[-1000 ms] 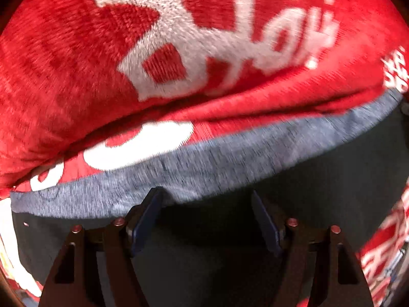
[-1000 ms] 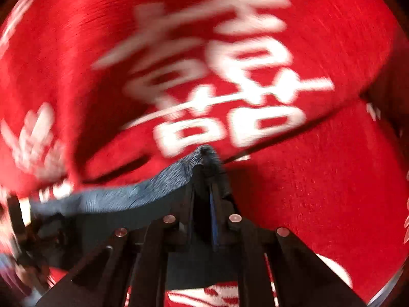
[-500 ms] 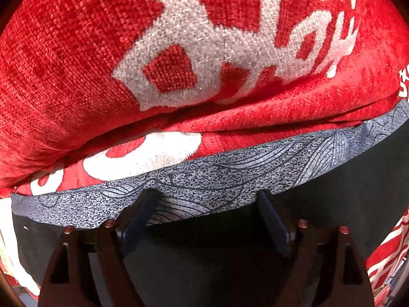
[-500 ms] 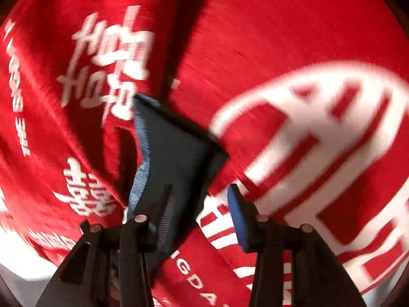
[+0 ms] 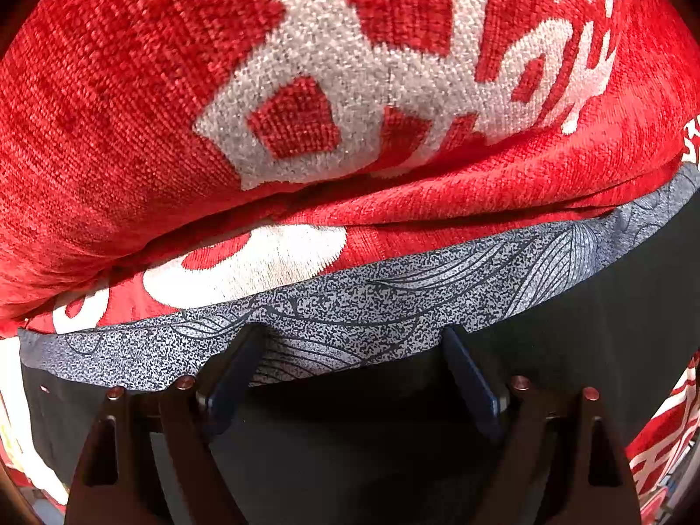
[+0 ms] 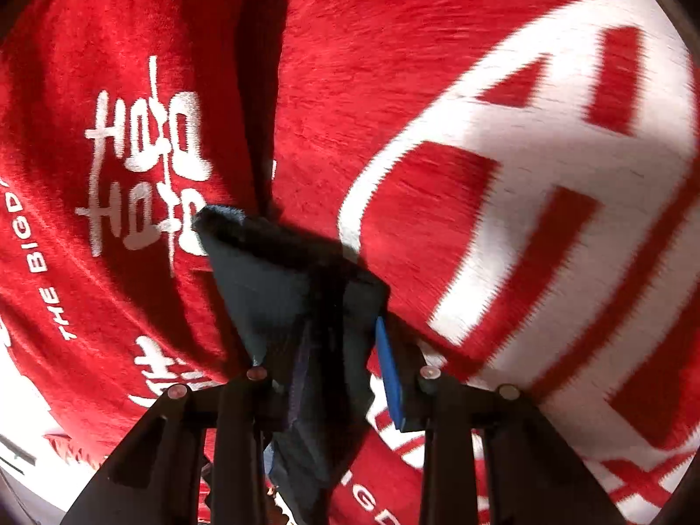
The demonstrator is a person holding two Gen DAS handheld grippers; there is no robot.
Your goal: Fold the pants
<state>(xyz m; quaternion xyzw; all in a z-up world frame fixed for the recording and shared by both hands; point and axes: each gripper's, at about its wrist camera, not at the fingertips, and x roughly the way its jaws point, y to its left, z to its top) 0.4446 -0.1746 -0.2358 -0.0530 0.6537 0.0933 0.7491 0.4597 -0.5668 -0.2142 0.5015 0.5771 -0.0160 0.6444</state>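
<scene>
The dark pants (image 5: 590, 350) lie on a red blanket, with their grey patterned waistband (image 5: 372, 306) running across the left wrist view. My left gripper (image 5: 350, 350) is open, its two fingers spread wide over the waistband edge, touching or just above the cloth. In the right wrist view a dark corner of the pants (image 6: 284, 284) stands up between the fingers of my right gripper (image 6: 323, 358). The jaws are parted, the blue pad (image 6: 389, 376) on the right stands clear of the cloth, and the fabric leans on the left finger.
A red blanket with large white characters and lettering (image 5: 350, 87) covers the whole surface and bulges up in a thick fold behind the waistband. It also fills the right wrist view (image 6: 525, 175), with a deep crease (image 6: 262, 87) running up from the pants corner.
My right gripper was shut on the pants corner a second ago; it has swung round and opened, and the cloth now sits loose. My left gripper edged slightly forward over the waistband.
</scene>
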